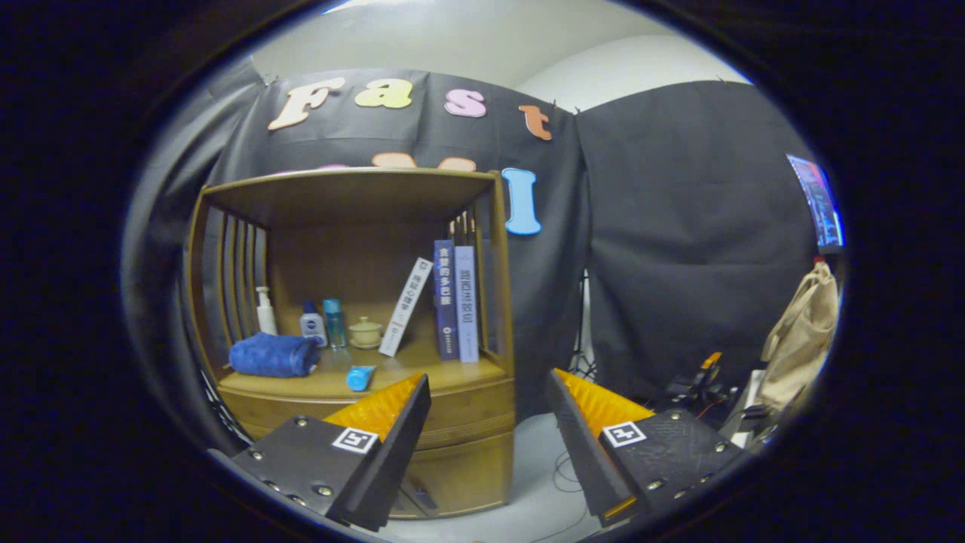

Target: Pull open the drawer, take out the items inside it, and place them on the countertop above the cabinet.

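1. At the far left of the countertop [317, 386] lies a rolled blue towel [273, 355], soft and bulky. Behind it stands a white pump bottle [264, 310]. Both are near the slatted side of the wooden cabinet [467, 452].
2. Next along come a small white bottle with a blue cap [312, 324], a slim clear-blue bottle [334, 322] and a squat cream lidded pot [366, 332]. In front of them a blue tube [359, 377] lies on its side near the counter's front edge. I judge all of these light and easy to knock over when I set things down.
3. Further right a white book [405, 307] leans against two upright books [454, 302], a dark blue one and a paler one beside it.
4. Below the counter is the wooden drawer front [467, 411], shut, with grooved moulding along its lower edge. I cannot make out a handle; my left finger covers part of the front. I expect stiff wood that slides heavily, so I would hook under the top lip or the moulding and pull straight out. What lies inside is hidden.
5. My gripper [488, 430] is wide open and holds nothing. Its left finger overlaps the drawer front in the view, and its right finger sits over the pale floor beside the cabinet.
6. Well off to the right a beige bag [801, 339] hangs against the dark wall.
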